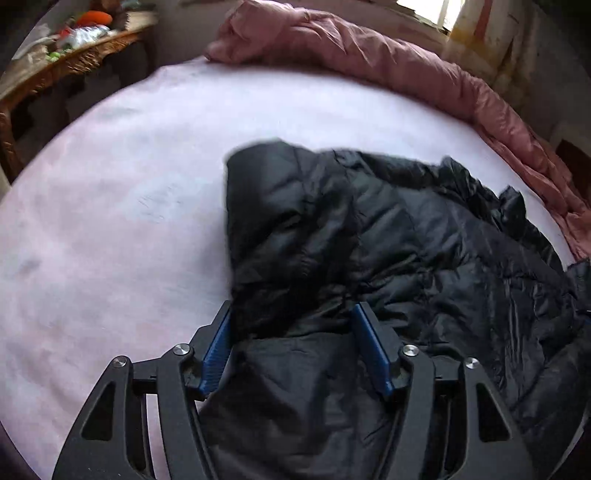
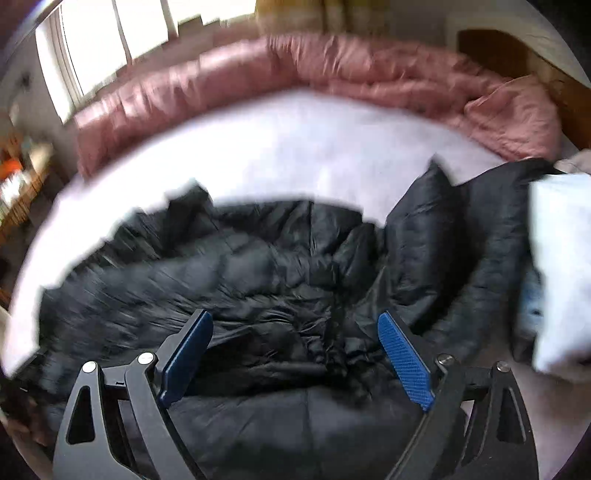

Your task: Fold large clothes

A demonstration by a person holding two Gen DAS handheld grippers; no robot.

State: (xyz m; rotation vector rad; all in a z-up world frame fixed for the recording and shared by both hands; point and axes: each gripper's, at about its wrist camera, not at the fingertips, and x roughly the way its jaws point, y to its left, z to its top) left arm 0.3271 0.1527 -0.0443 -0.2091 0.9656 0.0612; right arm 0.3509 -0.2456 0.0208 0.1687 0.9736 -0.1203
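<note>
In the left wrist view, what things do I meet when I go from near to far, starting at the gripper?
Left gripper, jaws open around a fold of the jacket → black jacket → pale sheet → pink quilt → window.

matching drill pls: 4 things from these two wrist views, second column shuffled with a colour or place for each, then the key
Things:
1. puffer jacket
2. quilt
3. bedsheet
4. left tongs

Colour or place:
A. pale lilac, spread flat under everything
B. dusty pink, bunched along the far edge of the bed
C. open, one blue pad on each side of a raised jacket fold
D. black, crumpled on the bed in front of both cameras

Pairs: 1-D, 2-B, 3-A, 4-C

The right tongs are open too, over the same jacket; that view is motion-blurred.
</note>
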